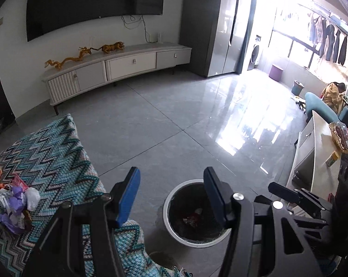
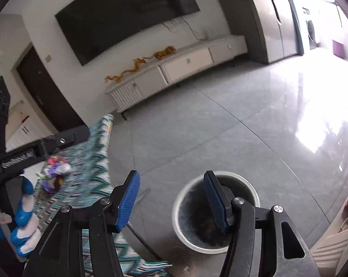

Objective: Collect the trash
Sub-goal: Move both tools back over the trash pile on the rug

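My left gripper (image 1: 171, 196) hangs open and empty over the round white-rimmed bin (image 1: 166, 214). Red and white wrappers (image 1: 193, 218) lie at the bin's bottom. A pile of crumpled purple, white and red trash (image 1: 14, 205) sits on the zigzag knitted blanket (image 1: 51, 152) to the left. My right gripper (image 2: 171, 198) is also open with nothing between its blue pads, above the same bin (image 2: 204, 247). In the right wrist view, the trash pile (image 2: 55, 172) lies on the blanket (image 2: 97, 161) at left, blurred by motion. A blue-and-white gloved hand (image 2: 26, 207) holds the left tool.
A white TV cabinet (image 1: 127, 64) with golden figurines stands under the wall TV. A low white table (image 1: 317, 152) with snack packs sits at the right. Grey tiled floor (image 1: 174, 115) spreads between them. A person (image 1: 333, 92) sits far right.
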A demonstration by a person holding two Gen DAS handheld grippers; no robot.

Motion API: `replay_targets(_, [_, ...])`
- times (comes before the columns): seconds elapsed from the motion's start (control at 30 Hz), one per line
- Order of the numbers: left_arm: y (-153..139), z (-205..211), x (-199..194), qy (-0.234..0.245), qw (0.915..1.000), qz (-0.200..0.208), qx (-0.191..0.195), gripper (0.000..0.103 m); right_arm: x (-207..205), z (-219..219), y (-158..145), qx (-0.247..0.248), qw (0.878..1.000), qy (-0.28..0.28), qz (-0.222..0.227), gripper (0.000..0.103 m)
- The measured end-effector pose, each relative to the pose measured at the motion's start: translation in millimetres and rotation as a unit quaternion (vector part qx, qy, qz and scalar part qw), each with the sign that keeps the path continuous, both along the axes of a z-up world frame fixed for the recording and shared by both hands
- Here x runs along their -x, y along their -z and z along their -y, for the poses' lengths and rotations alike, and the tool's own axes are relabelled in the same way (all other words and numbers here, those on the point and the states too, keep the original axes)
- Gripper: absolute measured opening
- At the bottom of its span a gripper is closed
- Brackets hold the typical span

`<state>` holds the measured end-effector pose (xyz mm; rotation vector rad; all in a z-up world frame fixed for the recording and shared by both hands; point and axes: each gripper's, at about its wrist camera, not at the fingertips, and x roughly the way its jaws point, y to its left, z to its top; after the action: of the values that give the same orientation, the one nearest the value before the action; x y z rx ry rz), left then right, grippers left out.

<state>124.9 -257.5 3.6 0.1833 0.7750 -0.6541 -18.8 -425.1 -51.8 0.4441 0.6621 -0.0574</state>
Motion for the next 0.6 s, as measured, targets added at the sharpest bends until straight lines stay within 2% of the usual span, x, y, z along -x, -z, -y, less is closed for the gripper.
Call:
replay_targets(0.27, [-54,-105,18,-0.066,0.9959,0.059,0.02,0.055,18,-72,-83,0.036,0.994,-0.064,0.082,0.055])
replay_targets(0.43, [-78,-179,18,-0.113,0.9896,0.088,0.011,0.055,10,-120,-112,0.044,0.986,-0.114,0.11,0.055])
replay_targets(0.6, [-88,-255,9,-0.18,0.9779,0.107,0.0,0.055,-13,-165,-134,0.051,0.976,-0.166,0.129,0.055])
